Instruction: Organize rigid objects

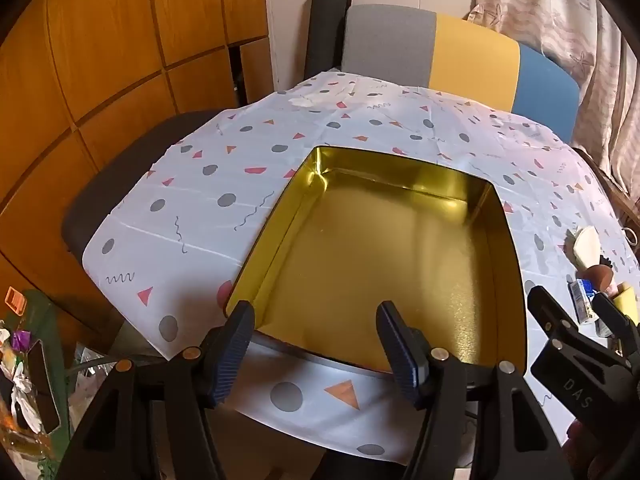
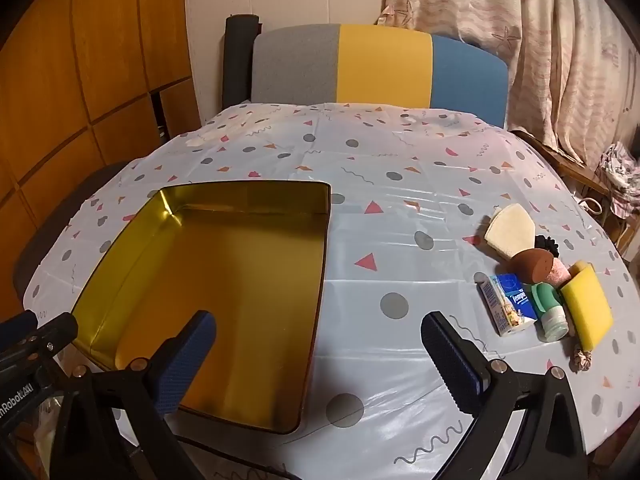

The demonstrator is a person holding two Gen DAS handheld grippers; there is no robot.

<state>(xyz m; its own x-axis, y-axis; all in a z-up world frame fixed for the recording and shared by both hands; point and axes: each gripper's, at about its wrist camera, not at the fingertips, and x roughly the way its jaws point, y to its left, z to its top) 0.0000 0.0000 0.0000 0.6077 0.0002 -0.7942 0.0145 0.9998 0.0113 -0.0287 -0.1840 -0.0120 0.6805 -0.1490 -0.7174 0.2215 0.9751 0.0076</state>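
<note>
— Patterned tablecloth (image 2: 400, 200) first: what sits on it?
— Gold tin (image 2: 224, 272), nothing in it, at left; tissue pack (image 2: 510, 309), yellow sponge (image 2: 588, 308) and small bottle (image 2: 554, 314) clustered at right.
— Grippers?
— Left gripper (image 1: 316, 354) and right gripper (image 2: 320, 364) hover wide apart, gripping nothing.

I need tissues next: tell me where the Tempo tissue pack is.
In the right wrist view, the Tempo tissue pack lies on the patterned tablecloth at the right, beside the green bottle and well right of the empty gold tin.
</note>
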